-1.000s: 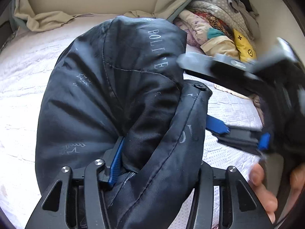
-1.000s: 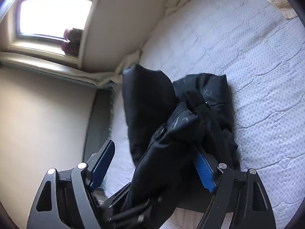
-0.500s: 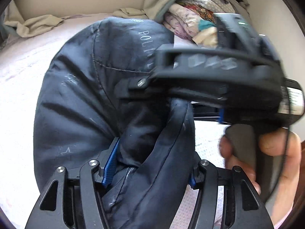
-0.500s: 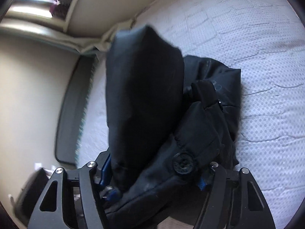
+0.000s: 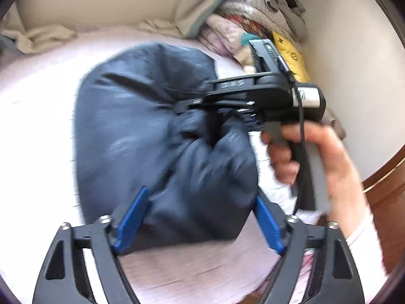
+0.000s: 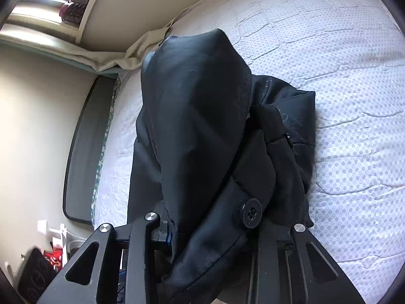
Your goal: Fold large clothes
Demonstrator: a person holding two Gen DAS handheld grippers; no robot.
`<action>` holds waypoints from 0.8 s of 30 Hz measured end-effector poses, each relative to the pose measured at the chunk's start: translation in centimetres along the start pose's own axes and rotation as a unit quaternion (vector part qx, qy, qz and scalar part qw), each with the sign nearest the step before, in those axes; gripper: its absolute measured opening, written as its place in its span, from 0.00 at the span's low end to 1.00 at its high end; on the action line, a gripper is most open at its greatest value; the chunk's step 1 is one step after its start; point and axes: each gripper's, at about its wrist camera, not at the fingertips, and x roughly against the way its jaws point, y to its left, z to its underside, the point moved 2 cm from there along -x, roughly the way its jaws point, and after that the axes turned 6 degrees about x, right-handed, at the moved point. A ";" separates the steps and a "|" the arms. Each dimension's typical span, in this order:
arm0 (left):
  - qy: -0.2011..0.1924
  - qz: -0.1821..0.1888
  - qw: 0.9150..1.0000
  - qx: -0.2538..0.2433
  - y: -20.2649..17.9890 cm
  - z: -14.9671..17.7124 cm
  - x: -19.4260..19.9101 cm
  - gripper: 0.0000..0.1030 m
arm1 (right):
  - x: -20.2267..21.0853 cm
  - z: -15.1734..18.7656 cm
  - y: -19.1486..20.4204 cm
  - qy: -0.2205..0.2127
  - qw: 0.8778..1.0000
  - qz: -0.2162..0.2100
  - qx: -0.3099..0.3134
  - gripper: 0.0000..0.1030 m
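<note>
Left gripper (image 5: pixel 200 217) jaws now opening around jacket (image 5: pixel 162 136), angled down.

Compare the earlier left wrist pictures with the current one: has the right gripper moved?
Yes. The right gripper has swung in from the right, near the clothes pile, onto the dark jacket, its jaws closing on fabric.

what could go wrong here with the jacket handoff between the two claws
1. The left claw is opening around the dark jacket, so the bundled fold could spring loose.
2. The right claw is closing on a thick wad near the button; it may pinch only some layers and slip.
</note>
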 end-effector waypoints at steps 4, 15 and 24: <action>-0.009 -0.027 0.999 0.019 2.1 2.6 1.0 0.88 | 0.0 -0.1 -0.1 -0.009 1.000 0.008 -0.004 0.28; 0.028 -0.147 0.986 0.070 8.1 5.3 -4.6 0.87 | 1.9 0.2 0.1 -0.049 0.998 -0.018 -0.019 0.23; 0.042 -0.134 0.985 0.103 10.2 5.4 -5.9 0.91 | 7.7 1.1 2.3 -0.110 0.993 -0.014 0.047 0.17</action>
